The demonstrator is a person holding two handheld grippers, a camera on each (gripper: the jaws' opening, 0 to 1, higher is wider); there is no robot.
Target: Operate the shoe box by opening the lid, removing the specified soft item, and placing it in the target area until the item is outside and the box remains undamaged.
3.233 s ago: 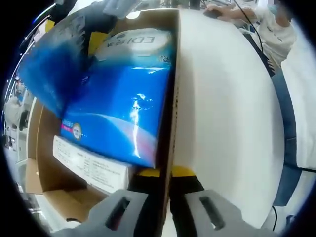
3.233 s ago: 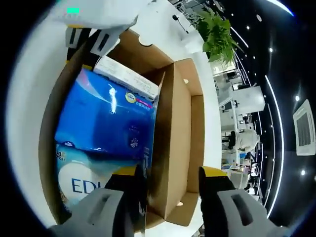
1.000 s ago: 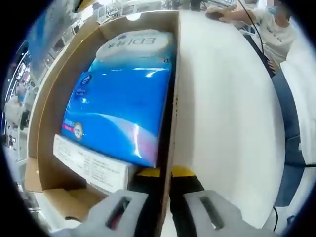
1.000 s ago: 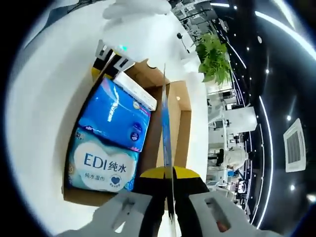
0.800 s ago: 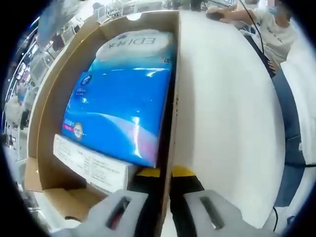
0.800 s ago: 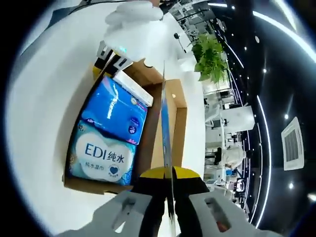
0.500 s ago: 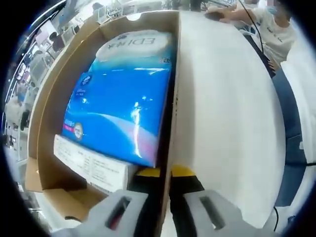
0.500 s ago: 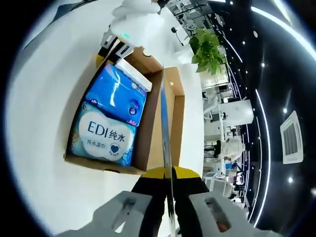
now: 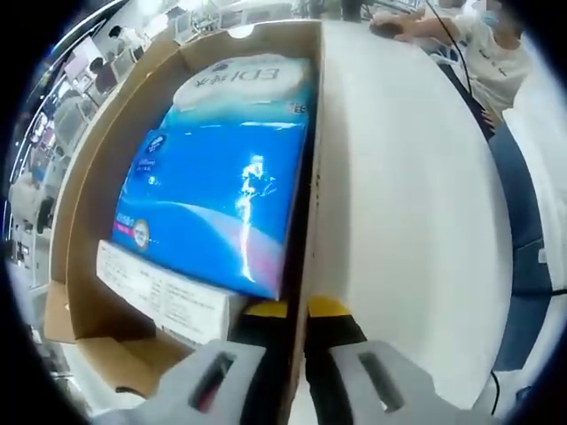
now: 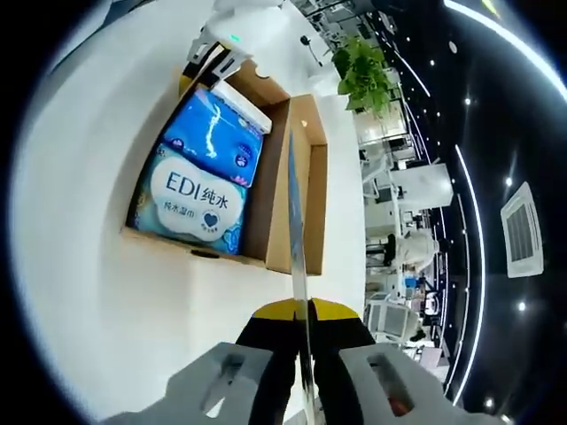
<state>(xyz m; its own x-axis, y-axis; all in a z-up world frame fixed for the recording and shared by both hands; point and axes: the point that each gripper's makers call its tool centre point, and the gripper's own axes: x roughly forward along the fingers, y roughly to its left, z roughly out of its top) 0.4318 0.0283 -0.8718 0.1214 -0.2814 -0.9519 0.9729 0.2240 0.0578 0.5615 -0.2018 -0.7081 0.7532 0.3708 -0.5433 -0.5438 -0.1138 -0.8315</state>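
Observation:
The brown cardboard shoe box lies open on a white table. Inside lie a blue soft pack, a white-and-blue pack printed EDI and a white carton. My left gripper is shut on the box's right side wall. In the right gripper view the box sits further off, with the EDI pack and blue pack inside and the left gripper at its far end. My right gripper is shut on a flat blue pack, seen edge-on, held above the table.
The white table spreads to the right of the box and around it. A person sits at the table's far edge. A potted plant stands beyond the box, whose open flap lies to its right.
My right gripper has drawn up and away from the box with the flat blue pack, so the box looks smaller. The left gripper and the box have stayed put.

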